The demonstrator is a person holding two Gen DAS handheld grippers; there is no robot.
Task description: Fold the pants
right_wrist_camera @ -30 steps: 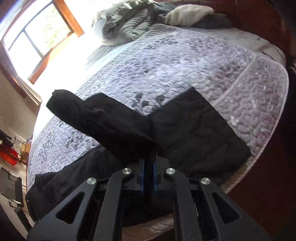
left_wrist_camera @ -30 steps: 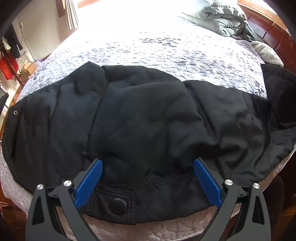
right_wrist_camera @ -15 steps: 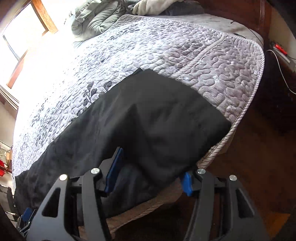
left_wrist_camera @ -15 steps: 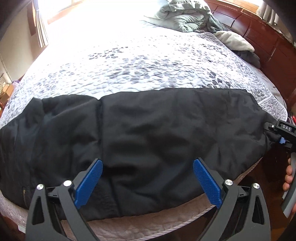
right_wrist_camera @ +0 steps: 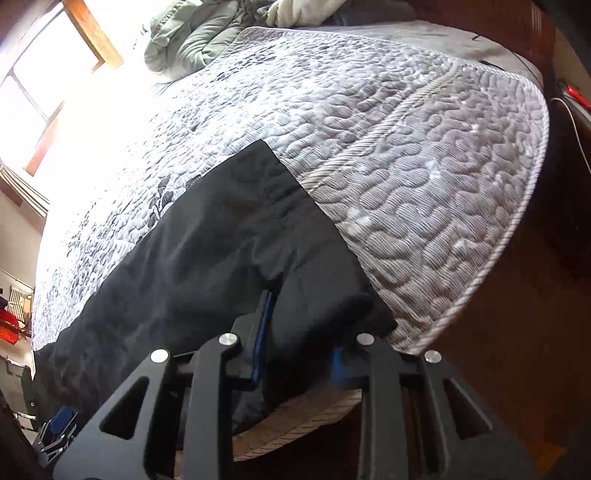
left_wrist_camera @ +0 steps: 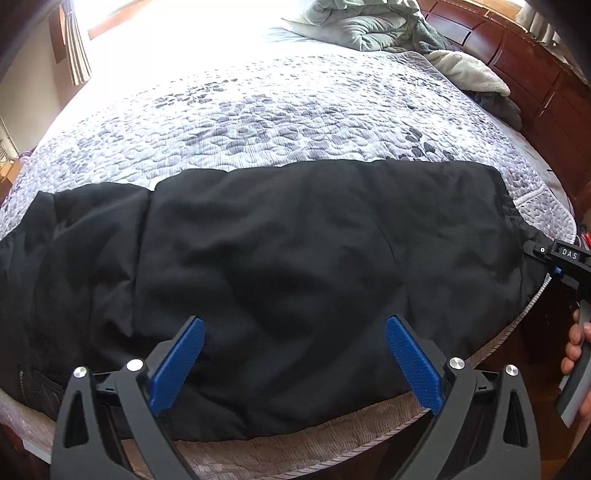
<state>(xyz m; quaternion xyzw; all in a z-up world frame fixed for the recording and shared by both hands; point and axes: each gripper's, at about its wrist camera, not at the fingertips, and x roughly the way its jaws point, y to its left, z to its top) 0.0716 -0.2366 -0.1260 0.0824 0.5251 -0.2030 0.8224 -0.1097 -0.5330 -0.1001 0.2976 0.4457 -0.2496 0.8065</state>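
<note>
Black pants (left_wrist_camera: 277, 240) lie flat along the near edge of the bed, legs stacked, hem end at the right. My left gripper (left_wrist_camera: 295, 350) hovers open over the middle of the pants' near edge, nothing between its blue pads. My right gripper (right_wrist_camera: 300, 347) is at the hem end of the pants (right_wrist_camera: 207, 258), near the bed's corner. Its jaws are closing, and a bunch of the black cloth fills the gap from pad to pad. In the left wrist view the right gripper (left_wrist_camera: 557, 262) shows at the far right, with a hand (left_wrist_camera: 576, 347) on its grip.
The grey pebble-pattern quilt (left_wrist_camera: 258, 122) covers the bed beyond the pants. A crumpled green duvet (left_wrist_camera: 354, 26) and a cream blanket (left_wrist_camera: 465, 70) lie at the far end by the dark wood headboard (left_wrist_camera: 535, 74). Wooden floor (right_wrist_camera: 517, 369) lies past the bed's corner.
The right gripper laid the raised pant leg down flat, opened, then closed in on the hem end. The left gripper slid right along the pants, away from the waistband button.
</note>
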